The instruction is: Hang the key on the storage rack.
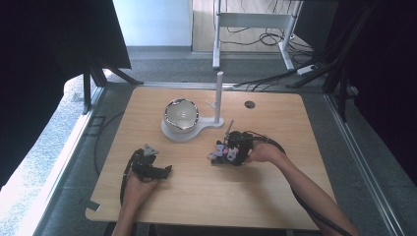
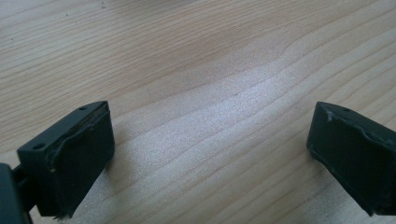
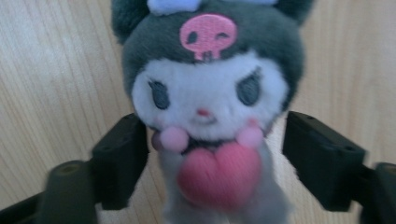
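Wooden table [image 1: 275, 196] bearing white stand [image 1: 183, 132], plush toy [image 1: 221, 153]

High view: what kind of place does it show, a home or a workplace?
Probably a lab or recording workspace: a light wooden table stands between black curtains, loose cables lie on the grey floor, and a white metal frame stands behind.
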Available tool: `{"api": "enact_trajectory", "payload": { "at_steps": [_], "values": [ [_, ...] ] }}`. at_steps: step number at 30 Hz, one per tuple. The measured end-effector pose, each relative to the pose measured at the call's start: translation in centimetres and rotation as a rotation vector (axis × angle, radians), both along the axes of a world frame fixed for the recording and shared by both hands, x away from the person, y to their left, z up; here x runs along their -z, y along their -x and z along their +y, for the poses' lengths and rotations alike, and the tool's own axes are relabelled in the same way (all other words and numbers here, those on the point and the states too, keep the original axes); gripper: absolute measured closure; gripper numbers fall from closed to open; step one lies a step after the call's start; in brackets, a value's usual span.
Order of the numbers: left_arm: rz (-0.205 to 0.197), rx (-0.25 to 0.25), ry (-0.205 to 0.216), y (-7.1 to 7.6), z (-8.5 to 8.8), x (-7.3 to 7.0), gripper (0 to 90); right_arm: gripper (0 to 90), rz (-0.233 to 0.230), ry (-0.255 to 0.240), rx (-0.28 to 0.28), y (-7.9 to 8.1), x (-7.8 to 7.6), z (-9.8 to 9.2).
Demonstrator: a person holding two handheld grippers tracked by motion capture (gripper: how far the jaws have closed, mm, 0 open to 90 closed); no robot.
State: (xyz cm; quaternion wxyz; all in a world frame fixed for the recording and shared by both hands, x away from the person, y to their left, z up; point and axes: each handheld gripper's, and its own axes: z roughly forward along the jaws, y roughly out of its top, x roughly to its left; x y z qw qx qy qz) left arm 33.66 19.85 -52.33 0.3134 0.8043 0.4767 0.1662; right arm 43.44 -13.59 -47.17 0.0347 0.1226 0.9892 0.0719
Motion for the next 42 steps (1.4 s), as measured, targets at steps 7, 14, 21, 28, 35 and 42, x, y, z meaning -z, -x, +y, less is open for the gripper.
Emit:
{"api": "enact_trajectory", "payload": {
  "at_steps": [7, 14, 21, 28, 35, 42],
  "values": [
    [0.0, 0.0, 0.0, 0.0, 0.0, 0.0, 0.7, 40.7, 0.041, 0.061, -0.025, -0.4, 0.6, 0.8],
    [0.0, 0.0, 0.0, 0.0, 0.0, 0.0, 0.7, 44.1, 0.05, 0.057, -0.012, -0.5, -0.2, 0.6],
    [0.0, 0.0, 0.0, 0.0, 0.0, 0.0, 0.7, 44.5, 0.05, 0.029, 0.0, -0.6, -1.8, -0.2],
    [0.0, 0.0, 0.0, 0.0, 0.0, 0.0, 0.7, 44.5, 0.055, 0.009, 0.013, -0.8, -3.6, -1.2],
    [-0.001, 0.001, -0.002, 0.0, 0.0, 0.0, 0.7, 44.5, 0.048, -0.016, 0.03, -1.2, -5.5, -2.1],
    [-0.002, 0.002, -0.002, 0.0, 0.0, 0.0, 0.7, 44.5, 0.028, -0.028, 0.05, -1.8, -7.6, -3.1]
  ]
}}
